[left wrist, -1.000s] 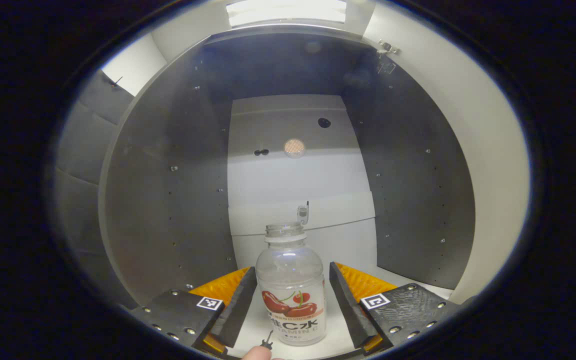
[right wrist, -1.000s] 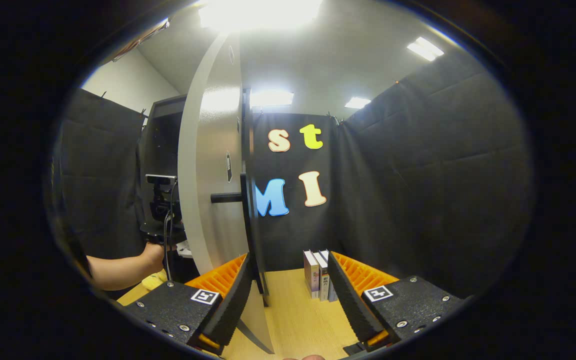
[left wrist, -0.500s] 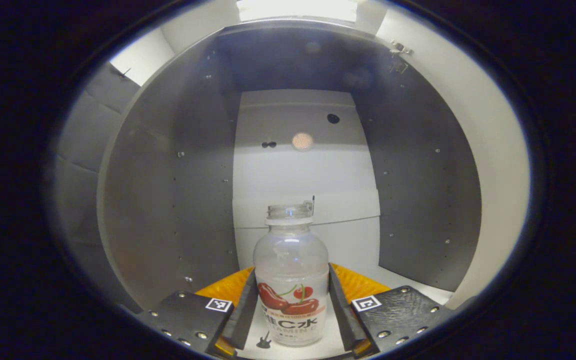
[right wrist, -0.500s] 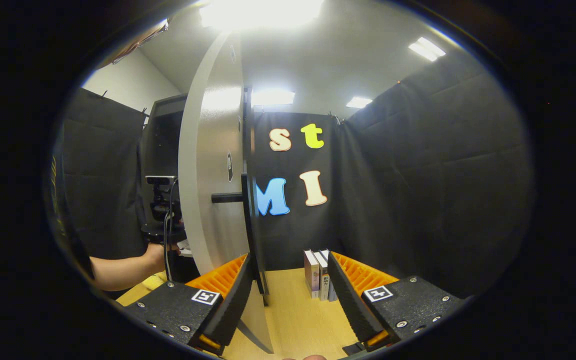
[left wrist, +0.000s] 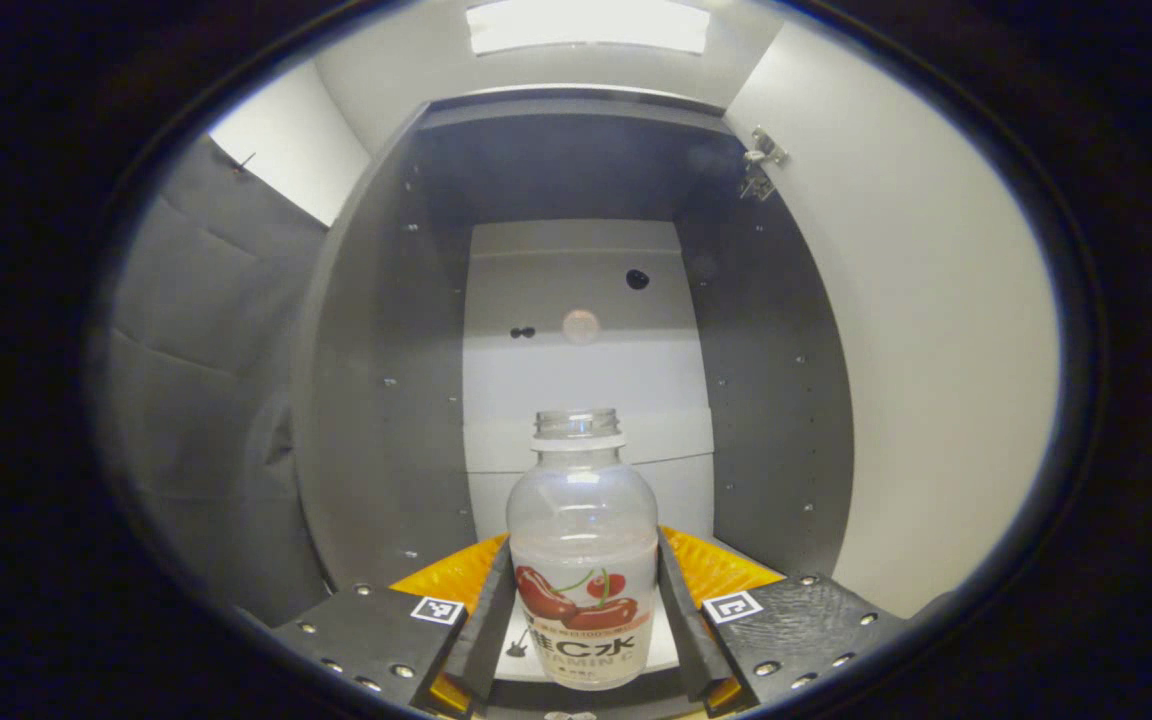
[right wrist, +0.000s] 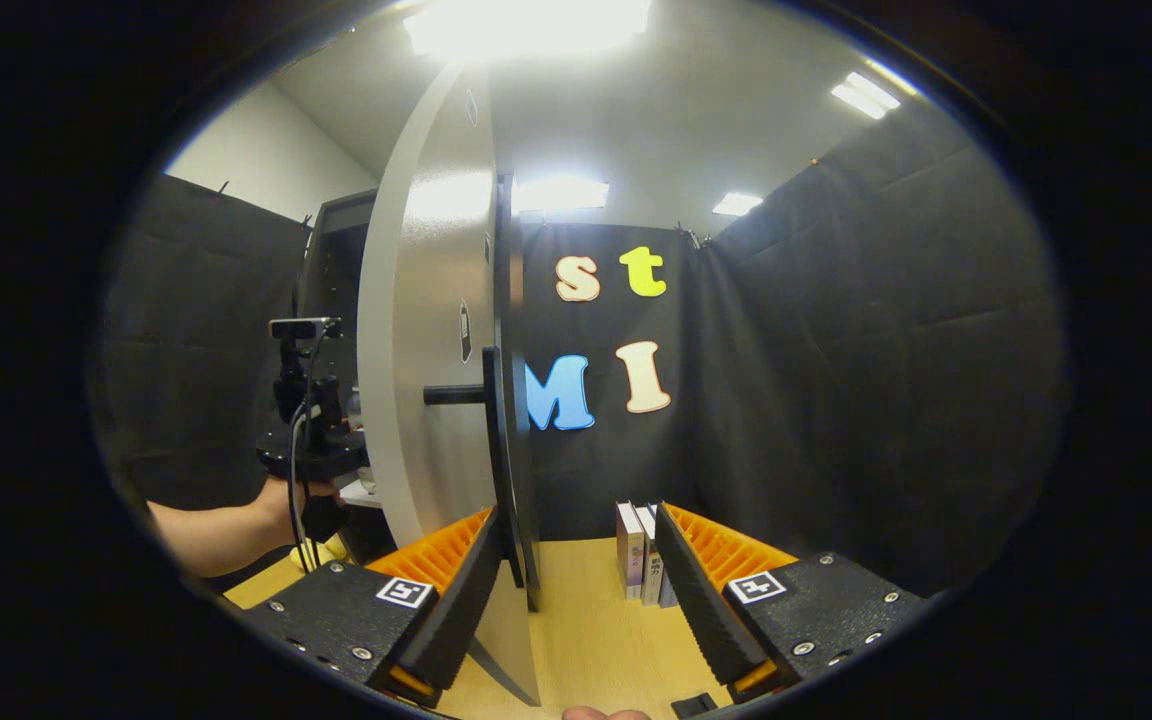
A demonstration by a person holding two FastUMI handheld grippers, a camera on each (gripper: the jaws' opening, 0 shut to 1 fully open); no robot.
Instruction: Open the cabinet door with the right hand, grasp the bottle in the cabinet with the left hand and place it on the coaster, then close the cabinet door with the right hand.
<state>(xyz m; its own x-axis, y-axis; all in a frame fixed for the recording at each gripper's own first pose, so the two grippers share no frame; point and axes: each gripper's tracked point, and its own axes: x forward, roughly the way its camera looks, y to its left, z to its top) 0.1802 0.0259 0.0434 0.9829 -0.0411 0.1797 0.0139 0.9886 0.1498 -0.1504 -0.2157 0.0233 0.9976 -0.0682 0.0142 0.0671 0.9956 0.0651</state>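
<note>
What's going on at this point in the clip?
A person is working with two handheld grippers at an open cabinet. The left gripper is shut on the uncapped bottle at the cabinet's mouth. The right gripper is open beside the swung-out cabinet door, near its handle. Some books stand on the wooden table. The door is not yet closed.

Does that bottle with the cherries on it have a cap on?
No. In the left gripper view the bottle stands upright between the left gripper fingers with its threaded mouth bare and open.

Clear bottle [left wrist: 581,545], red-fruit label.
</note>
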